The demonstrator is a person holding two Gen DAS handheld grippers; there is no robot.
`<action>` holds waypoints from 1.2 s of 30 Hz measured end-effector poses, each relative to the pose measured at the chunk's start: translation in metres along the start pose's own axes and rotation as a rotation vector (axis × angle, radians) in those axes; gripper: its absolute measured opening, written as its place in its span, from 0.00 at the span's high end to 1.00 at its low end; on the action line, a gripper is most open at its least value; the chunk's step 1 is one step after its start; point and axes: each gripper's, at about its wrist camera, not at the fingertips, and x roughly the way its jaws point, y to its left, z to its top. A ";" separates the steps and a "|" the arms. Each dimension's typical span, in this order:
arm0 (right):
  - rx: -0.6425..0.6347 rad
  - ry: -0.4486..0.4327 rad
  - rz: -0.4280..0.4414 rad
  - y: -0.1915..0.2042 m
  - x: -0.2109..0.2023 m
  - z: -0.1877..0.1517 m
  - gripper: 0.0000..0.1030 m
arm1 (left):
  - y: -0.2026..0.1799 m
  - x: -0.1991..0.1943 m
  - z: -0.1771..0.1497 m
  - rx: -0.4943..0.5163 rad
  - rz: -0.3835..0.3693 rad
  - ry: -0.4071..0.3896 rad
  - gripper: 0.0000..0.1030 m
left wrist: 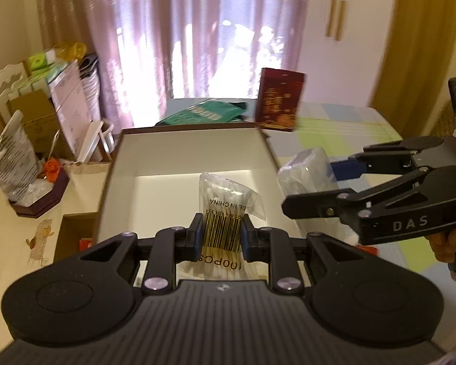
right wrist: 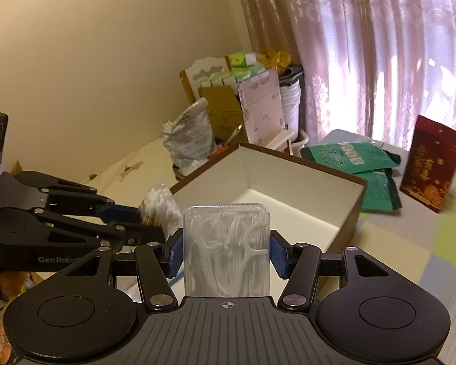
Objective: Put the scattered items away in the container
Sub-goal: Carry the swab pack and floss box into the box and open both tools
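My left gripper (left wrist: 221, 233) is shut on a clear bag of cotton swabs (left wrist: 225, 213) with a barcode, held over the near edge of the open brown box (left wrist: 115, 164) with a white inside. My right gripper (right wrist: 226, 251) is shut on a clear plastic case of white floss picks (right wrist: 227, 246), held just before the box's (right wrist: 357, 203) near corner. The right gripper also shows in the left wrist view (left wrist: 328, 188), to the right of the box, with the floss case (left wrist: 304, 170). The left gripper shows in the right wrist view (right wrist: 143, 222) with the swabs (right wrist: 161, 206).
A dark red packet (left wrist: 278, 103) stands behind the box, and green packets (left wrist: 200, 112) lie beside it on the checked cloth (left wrist: 334, 140). Cardboard boxes, bags and tissue packs (left wrist: 45, 115) are piled to the box's left.
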 end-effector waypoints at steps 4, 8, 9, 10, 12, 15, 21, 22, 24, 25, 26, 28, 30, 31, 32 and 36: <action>-0.032 0.046 -0.015 -0.012 0.038 0.010 0.43 | 0.023 0.027 0.010 -0.032 0.007 0.038 0.81; -0.075 0.118 -0.027 -0.028 0.069 0.011 0.43 | 0.041 0.062 0.019 -0.055 0.017 0.088 0.81; -0.089 0.139 -0.034 -0.031 0.078 0.011 0.43 | 0.045 0.071 0.021 -0.059 0.015 0.100 0.81; -0.103 0.159 -0.038 -0.034 0.087 0.012 0.43 | 0.047 0.079 0.022 -0.064 0.012 0.113 0.81; -0.129 0.201 -0.040 -0.038 0.101 0.011 0.43 | 0.053 0.096 0.024 -0.075 0.004 0.143 0.81; -0.172 0.262 -0.063 -0.044 0.121 0.011 0.43 | 0.060 0.121 0.024 -0.094 0.008 0.193 0.81; -0.261 0.355 -0.081 -0.051 0.142 0.005 0.43 | 0.067 0.159 0.019 -0.113 0.000 0.264 0.81; -0.274 0.380 -0.073 -0.050 0.145 0.003 0.42 | 0.068 0.165 0.018 -0.115 -0.001 0.278 0.81; -0.300 0.426 -0.052 -0.049 0.150 0.001 0.35 | 0.069 0.174 0.014 -0.122 0.003 0.303 0.81; -0.317 0.423 -0.050 -0.047 0.149 0.000 0.25 | 0.069 0.178 0.013 -0.127 0.009 0.313 0.80; -0.332 0.414 -0.049 -0.046 0.148 -0.001 0.18 | 0.070 0.181 0.012 -0.132 0.009 0.321 0.75; -0.340 0.403 -0.042 -0.044 0.145 -0.002 0.16 | 0.070 0.183 0.009 -0.133 0.022 0.327 0.65; -0.329 0.398 -0.042 -0.045 0.142 -0.001 0.16 | 0.069 0.182 0.007 -0.127 0.033 0.331 0.55; -0.328 0.397 -0.040 -0.045 0.140 -0.002 0.16 | 0.069 0.181 0.008 -0.125 0.033 0.333 0.55; -0.331 0.399 -0.040 -0.045 0.139 -0.002 0.16 | 0.068 0.180 0.007 -0.124 0.033 0.333 0.53; -0.355 0.383 -0.039 -0.040 0.130 -0.004 0.00 | 0.064 0.172 0.005 -0.115 0.043 0.333 0.39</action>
